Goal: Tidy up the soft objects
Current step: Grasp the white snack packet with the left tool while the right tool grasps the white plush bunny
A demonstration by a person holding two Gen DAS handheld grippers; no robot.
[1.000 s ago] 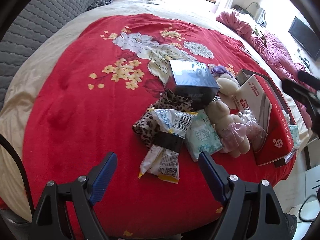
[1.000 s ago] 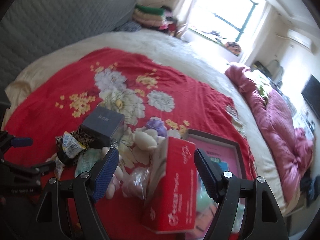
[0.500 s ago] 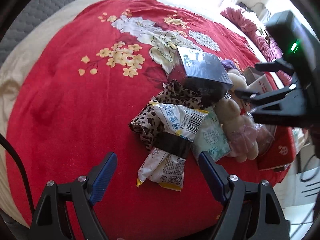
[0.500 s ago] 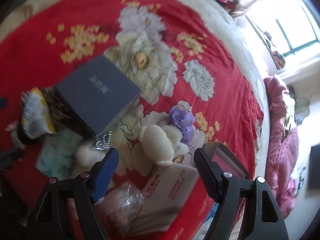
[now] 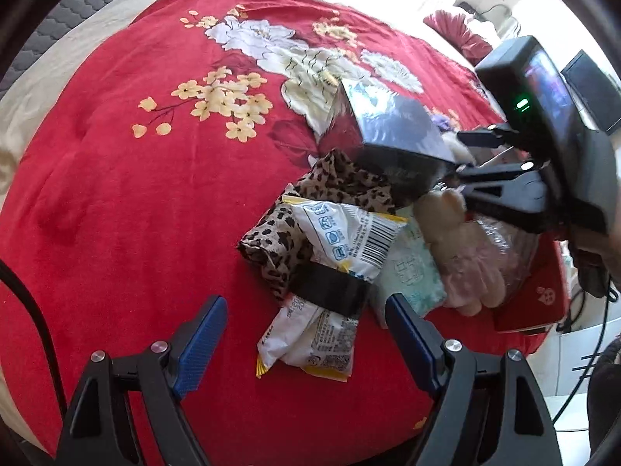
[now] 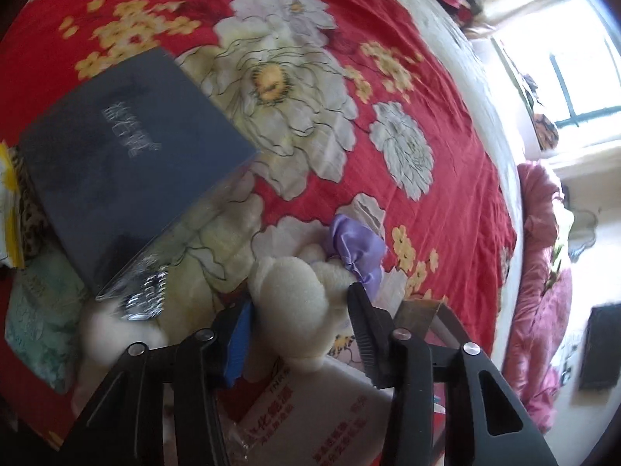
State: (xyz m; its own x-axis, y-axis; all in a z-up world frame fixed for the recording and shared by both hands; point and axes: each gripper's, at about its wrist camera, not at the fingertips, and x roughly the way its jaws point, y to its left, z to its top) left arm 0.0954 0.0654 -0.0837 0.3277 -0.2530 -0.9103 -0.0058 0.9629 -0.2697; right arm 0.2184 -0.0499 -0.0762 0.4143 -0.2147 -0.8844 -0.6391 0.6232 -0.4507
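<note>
Right gripper (image 6: 300, 320) is pointing steeply down over the clutter; its fingers have just been closing and are now pinching the rounded, fleecy head of a cream plush bear (image 6: 293, 303), the blue pad (image 6: 236, 345) on one side and the dark ribbed pad on the other both pressing the pile; a lilac satin bow (image 6: 355, 246) is sitting just beyond the head. Left gripper (image 5: 304, 334) is hanging released, fingers spread wide with nothing between them, above the near end of a crinkled white snack packet (image 5: 330, 272) banded in black.

The bed is carrying a red fleece blanket (image 5: 116, 194) printed with white and yellow flowers; the heap is lying toward its right side. A flat, glossy dark blue box (image 5: 392, 128) with sharp corners is resting tilted on a leopard-print cloth (image 5: 341, 186); the packet is overlapping that cloth; a soft pale-green tissue pack (image 5: 411, 275) is lying just beside the packet, touching a second cream plush bear in a pink frilled skirt (image 5: 462, 256). A red carton (image 5: 539, 303) is lying at the blanket's right edge, near the bed's drop-off.

The blanket's left half is lying bare; a rumpled pink quilt (image 6: 543, 272) is bunched beyond the far right edge.
</note>
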